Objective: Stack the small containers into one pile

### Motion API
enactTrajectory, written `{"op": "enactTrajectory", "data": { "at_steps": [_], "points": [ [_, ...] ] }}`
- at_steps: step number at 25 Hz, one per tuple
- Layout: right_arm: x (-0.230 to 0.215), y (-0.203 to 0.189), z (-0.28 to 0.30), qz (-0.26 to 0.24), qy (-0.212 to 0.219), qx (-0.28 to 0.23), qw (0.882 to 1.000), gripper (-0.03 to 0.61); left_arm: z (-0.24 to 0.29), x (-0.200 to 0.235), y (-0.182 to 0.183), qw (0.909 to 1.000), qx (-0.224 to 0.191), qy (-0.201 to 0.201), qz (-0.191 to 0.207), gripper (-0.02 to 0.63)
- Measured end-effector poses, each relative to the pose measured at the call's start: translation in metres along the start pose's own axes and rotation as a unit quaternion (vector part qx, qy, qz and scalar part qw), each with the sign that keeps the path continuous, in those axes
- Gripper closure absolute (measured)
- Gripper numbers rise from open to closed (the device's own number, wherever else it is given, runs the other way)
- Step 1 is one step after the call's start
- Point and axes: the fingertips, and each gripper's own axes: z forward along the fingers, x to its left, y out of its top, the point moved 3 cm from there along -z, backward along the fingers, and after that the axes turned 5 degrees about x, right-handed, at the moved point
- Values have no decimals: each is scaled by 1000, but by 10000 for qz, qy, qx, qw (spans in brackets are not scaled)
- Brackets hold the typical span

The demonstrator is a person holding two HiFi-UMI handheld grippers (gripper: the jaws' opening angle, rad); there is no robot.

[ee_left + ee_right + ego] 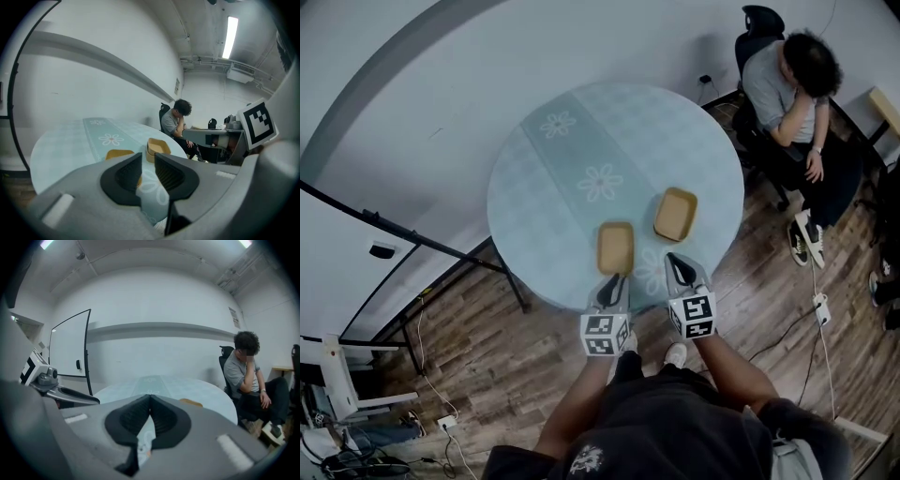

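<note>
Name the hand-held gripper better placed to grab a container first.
Left, probably. The left hand-held gripper sits just before the near container, jaws slightly apart; the right hand-held gripper is shut.

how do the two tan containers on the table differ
The left container sits nearer the table's edge, just ahead of the left gripper; the right container lies farther in. The left container lies straight in the head view; the right container is turned slightly clockwise. Both are tan, shallow, empty, open side up, not touching.
</note>
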Motion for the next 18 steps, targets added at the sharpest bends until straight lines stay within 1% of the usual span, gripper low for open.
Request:
{"op": "enactTrajectory", "data": {
  "at_steps": [1,4,9,12,13,15,18],
  "points": [
    [1,-5,1,18,23,48,10000,577,2,1,-5,10000,71,45,-12,512],
    [5,-20,4,27,95,202,9997,577,9,11,-23,9991,265,311,-129,384],
    [2,-42,9,15,135,469,9988,577,24,31,-48,9953,521,680,-461,225],
    [1,-49,12,18,212,552,9982,577,35,43,-58,9926,593,868,-609,145],
    [1,-50,12,8,248,559,9981,577,38,46,-61,9916,618,921,-669,128],
    [1,-53,13,-5,303,577,9979,577,46,51,-67,9900,698,991,-725,101],
    [-2,-59,15,-14,345,640,9974,576,60,55,-77,9885,886,1032,-658,75]
  ]
}}
